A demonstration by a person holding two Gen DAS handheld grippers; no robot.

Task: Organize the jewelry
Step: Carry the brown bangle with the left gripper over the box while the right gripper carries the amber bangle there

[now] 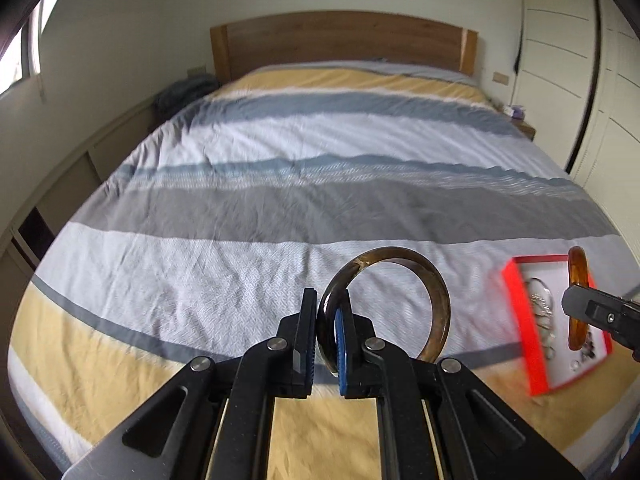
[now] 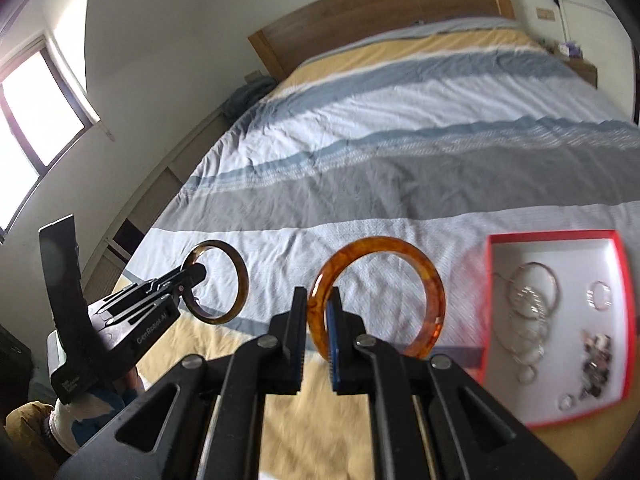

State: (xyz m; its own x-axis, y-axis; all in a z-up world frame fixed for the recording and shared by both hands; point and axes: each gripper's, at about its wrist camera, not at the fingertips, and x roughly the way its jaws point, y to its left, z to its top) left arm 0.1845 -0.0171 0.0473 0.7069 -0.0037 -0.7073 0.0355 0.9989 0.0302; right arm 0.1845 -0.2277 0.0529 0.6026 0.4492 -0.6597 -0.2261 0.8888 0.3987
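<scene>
Behind everything we see a bedroom with a wooden headboard (image 1: 344, 40) and a wide bed covered by a striped quilt of yellow, grey, blue and white bands (image 1: 304, 168). On this quilt, at our right side, lies a shallow red cardboard box with a white inside (image 2: 490, 304), and in it rest thin silver metal bangles (image 2: 530, 300) and some small pieces we cannot identify.

We judge that both bangles are rigid and light, with a smooth glossy surface, so they may slip or turn between the pads. They look like resin or glass and may crack if dropped on something hard. The best hold is across the band, at one point of the ring.

Our left gripper (image 1: 326, 338) is closed on the dark smoky-brown translucent round bangle (image 1: 434, 300), which stands upright above the quilt. Our right gripper (image 2: 318, 334) is closed in the same way on the thick amber-orange mottled bangle (image 2: 434, 292), just left of the box and above the quilt.
</scene>
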